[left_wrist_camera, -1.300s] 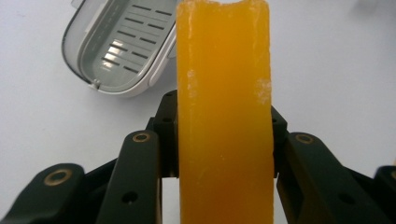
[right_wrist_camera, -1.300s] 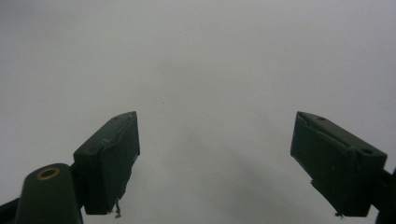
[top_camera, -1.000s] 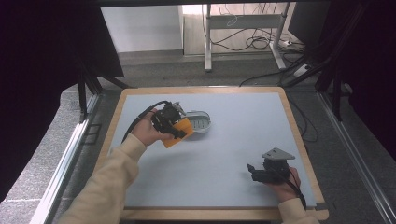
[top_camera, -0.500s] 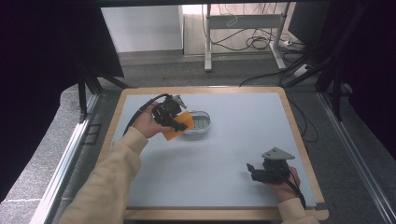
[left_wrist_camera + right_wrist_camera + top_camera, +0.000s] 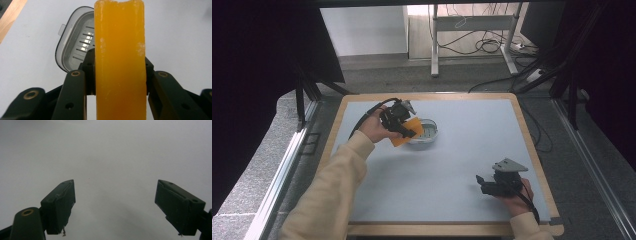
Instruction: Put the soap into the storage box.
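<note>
The left gripper (image 5: 404, 131) pinches an orange sponge (image 5: 120, 62) edge-on, long axis along the jaws. The grey dish (image 5: 426, 135) lies just beyond at 3 o'clock. The right gripper (image 5: 486, 184) rests spread, well apart.

the sponge (image 5: 120, 62) is a deep orange-yellow, paler and a little mottled with whitish flecks near its top edge. the soap dish (image 5: 75, 45) is pale grey inside, with a dark rim and a row of dark slots across its floor. the left gripper (image 5: 399, 122) is black with brass-coloured rivets, and a black cable trails from it. the right gripper (image 5: 492, 182) is black too, topped by a grey three-cornered plate. the table (image 5: 462, 165) has a plain light blue-grey surface framed in light wood. the person's sleeve (image 5: 332, 195) is cream-coloured.
</note>
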### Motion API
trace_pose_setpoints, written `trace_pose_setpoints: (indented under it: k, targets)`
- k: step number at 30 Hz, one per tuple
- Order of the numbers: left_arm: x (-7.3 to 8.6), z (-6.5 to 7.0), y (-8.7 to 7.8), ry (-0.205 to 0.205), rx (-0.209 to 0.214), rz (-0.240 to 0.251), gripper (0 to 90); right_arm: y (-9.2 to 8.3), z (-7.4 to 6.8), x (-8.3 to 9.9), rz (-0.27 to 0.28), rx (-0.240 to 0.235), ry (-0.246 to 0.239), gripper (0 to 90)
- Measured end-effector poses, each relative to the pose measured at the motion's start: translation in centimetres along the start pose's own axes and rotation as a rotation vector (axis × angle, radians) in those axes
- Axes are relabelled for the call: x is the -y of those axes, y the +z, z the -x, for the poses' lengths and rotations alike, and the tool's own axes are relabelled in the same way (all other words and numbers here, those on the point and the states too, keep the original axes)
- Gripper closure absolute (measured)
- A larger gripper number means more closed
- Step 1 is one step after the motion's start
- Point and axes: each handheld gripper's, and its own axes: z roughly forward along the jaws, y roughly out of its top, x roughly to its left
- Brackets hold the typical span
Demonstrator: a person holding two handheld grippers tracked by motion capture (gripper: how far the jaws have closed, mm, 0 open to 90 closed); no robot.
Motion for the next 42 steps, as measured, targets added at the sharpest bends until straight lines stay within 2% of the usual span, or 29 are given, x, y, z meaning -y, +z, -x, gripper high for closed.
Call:
trace_pose_setpoints:
  k: [4,10,16,22,28,39,42]
  targets:
    - [-0.1,-0.4,0.7,0.011,0.002,-0.02,62.1,0.0,0.0,-0.1,0.01,-0.006,-0.005,17.0]
    - [-0.3,-1.0,1.3,0.003,0.01,-0.021,62.1,0.0,0.1,0.0,0.009,-0.003,-0.002,17.1]
    - [-1.0,-1.4,1.9,0.035,0.019,-0.035,62.1,0.1,0.1,0.0,0.004,-0.004,-0.003,17.1]
    - [-1.8,-1.6,2.0,0.051,0.013,-0.026,62.2,0.1,0.1,0.0,0.005,-0.007,0.001,17.1]
    - [-2.6,-1.9,2.1,0.076,0.028,-0.02,62.1,0.1,0.1,0.0,0.005,-0.011,-0.006,17.1]
    - [-3.8,-2.4,2.6,0.091,0.026,-0.035,62.1,0.1,0.1,0.0,0.005,-0.01,-0.004,17.1]
    - [-4.0,-2.7,2.9,0.099,0.049,-0.025,62.1,0.1,0.1,0.0,0.005,-0.01,-0.006,17.1]
